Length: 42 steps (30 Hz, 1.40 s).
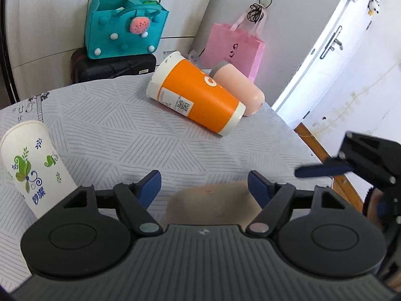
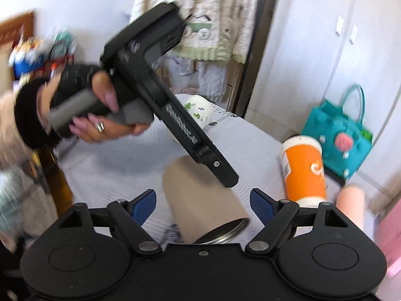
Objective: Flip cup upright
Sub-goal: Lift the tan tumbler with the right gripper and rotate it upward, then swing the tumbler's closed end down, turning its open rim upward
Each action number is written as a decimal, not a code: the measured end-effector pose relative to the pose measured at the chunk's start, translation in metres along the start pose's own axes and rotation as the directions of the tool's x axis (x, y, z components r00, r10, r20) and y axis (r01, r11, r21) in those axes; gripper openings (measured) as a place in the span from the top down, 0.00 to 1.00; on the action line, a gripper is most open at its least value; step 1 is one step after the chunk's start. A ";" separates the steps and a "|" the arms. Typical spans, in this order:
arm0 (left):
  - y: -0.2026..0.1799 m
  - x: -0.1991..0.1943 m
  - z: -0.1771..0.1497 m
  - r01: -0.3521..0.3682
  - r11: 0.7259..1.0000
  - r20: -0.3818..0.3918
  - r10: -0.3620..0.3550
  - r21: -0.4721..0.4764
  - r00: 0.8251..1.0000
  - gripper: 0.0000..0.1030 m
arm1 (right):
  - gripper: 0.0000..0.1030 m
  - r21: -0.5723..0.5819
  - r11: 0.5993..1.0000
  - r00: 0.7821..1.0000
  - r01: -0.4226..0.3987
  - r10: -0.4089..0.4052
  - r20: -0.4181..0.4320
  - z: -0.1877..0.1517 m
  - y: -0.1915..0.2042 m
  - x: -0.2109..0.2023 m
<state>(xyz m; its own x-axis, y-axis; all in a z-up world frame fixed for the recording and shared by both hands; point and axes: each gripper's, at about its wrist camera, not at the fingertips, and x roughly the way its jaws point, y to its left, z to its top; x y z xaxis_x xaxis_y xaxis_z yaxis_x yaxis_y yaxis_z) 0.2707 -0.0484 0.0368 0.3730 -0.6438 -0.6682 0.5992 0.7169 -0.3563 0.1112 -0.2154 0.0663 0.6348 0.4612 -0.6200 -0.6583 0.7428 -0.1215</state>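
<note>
— Cups everywhere on that table (image 1: 105,115). Which one matters?

— The tan cup (image 2: 200,200), on its side at the near edge, mouth toward the right gripper (image 2: 203,203), whose jaws are spread wide on either side of it — touching nothing.

— And the left gripper (image 1: 204,188)?

— Gaping too, right above it. Farther off lie an orange cup (image 1: 198,100), a pink cup (image 1: 240,90), and a white floral cup (image 1: 35,165) at the left.

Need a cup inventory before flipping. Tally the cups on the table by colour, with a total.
Orange paper cup with white ends, lying on its side: 1
White paper cup with green leaf print: 1
Peach-pink plastic cup with grey rim: 1
Tan cylindrical cup, lying on its side: 1
Total: 4
</note>
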 end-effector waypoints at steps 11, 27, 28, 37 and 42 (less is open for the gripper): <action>-0.001 -0.001 0.003 0.046 0.999 -0.050 -0.046 -0.008 0.998 0.42 | 0.30 0.237 0.911 0.935 -0.338 0.353 -0.025 -0.030 0.028 0.031; 0.009 -0.006 -0.003 0.100 0.992 -0.049 -0.104 -0.082 0.993 0.43 | 0.27 0.503 0.830 0.963 -0.240 0.269 0.016 -0.046 -0.015 0.053; 0.010 -0.006 -0.003 0.108 0.990 -0.050 -0.113 -0.086 0.992 0.43 | 0.26 0.514 0.823 0.962 -0.242 0.272 0.018 -0.046 -0.018 0.053; 0.013 -0.008 -0.009 0.118 0.987 -0.059 -0.124 -0.106 0.990 0.41 | 0.20 0.567 0.801 0.975 -0.192 0.222 0.016 -0.048 -0.045 0.061; 0.014 -0.008 -0.011 0.114 0.984 -0.071 -0.124 -0.134 0.990 0.41 | 0.12 0.617 0.751 0.963 -0.236 0.266 0.044 -0.050 -0.065 0.070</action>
<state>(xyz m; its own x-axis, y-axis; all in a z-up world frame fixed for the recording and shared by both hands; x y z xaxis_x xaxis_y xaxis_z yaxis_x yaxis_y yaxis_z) 0.2681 -0.0301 0.0296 0.2447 -0.7074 -0.6631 0.5374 0.6682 -0.5145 0.1784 -0.2557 -0.0083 0.4538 0.6632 -0.5952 -0.3941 0.7484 0.5334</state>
